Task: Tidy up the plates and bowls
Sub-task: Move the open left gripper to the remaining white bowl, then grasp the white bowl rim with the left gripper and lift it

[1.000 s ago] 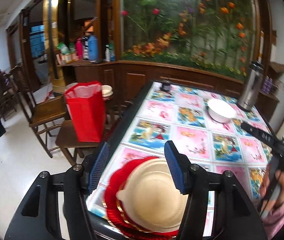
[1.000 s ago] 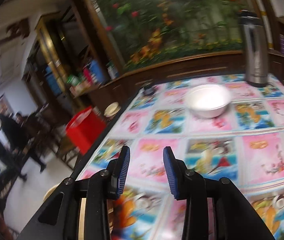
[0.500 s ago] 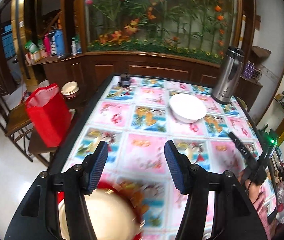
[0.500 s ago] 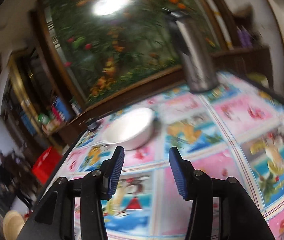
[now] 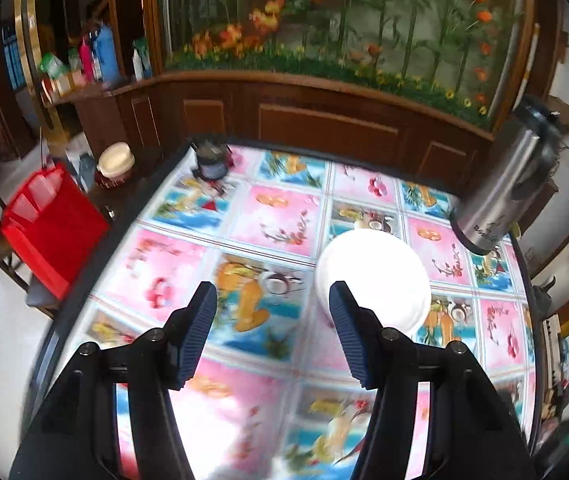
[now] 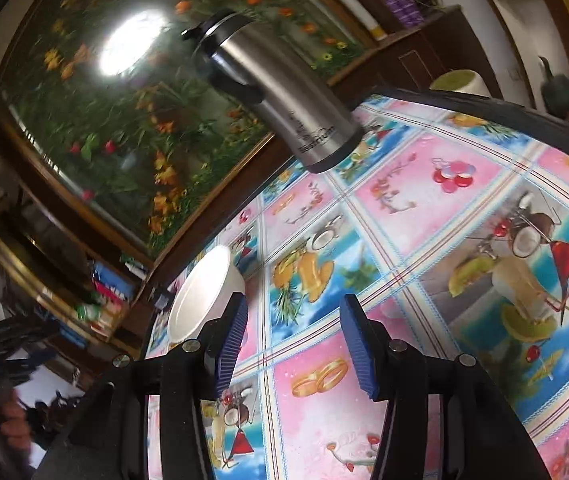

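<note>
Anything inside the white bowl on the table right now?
Nothing shows in the white bowl: the right wrist view shows a plain white inner wall. That view's gripper finger covers the bowl's lower part, and the left view is glared out, so the very bottom stays unconfirmed.

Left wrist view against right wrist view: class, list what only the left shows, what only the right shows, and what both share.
Only the left wrist view shows the red bag beside the table, the small dark jar near the table's far edge and the left gripper, jaws open with nothing between them.

Only the right wrist view shows the right gripper, jaws open and empty, and a hand at the lower left.

Both show the white bowl, the steel flask and the patterned tablecloth.
</note>
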The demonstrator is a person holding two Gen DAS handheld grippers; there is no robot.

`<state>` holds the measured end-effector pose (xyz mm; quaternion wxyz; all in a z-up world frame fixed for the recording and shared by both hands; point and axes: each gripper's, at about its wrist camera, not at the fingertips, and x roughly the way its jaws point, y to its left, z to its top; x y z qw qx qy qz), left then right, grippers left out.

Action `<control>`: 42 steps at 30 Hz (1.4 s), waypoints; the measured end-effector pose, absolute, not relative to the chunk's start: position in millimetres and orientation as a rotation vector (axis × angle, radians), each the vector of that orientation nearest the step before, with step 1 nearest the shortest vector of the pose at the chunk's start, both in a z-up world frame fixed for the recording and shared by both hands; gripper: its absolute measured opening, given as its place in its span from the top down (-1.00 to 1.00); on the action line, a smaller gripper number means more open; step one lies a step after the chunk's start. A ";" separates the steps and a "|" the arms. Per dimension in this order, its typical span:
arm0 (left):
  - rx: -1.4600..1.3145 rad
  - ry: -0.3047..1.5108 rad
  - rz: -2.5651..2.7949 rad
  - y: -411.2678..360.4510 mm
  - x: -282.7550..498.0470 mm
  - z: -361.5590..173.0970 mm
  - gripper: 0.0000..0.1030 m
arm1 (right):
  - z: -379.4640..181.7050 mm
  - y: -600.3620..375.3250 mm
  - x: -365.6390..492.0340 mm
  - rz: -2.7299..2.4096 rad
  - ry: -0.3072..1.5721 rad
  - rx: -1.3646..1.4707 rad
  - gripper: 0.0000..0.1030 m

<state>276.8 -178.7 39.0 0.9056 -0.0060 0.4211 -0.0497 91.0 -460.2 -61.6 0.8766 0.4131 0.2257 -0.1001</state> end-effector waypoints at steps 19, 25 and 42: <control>-0.007 1.143 -0.130 -244.2 340.7 -78.6 -0.11 | -58.5 -438.9 99.1 -0.166 0.506 0.813 0.02; -0.023 1.224 -0.161 -239.1 324.1 -91.5 0.59 | -59.7 -439.6 99.9 -0.174 0.509 0.811 0.02; 0.080 1.229 -0.378 -190.7 102.5 -78.3 0.67 | -57.7 -451.8 85.4 -0.237 0.457 0.791 0.02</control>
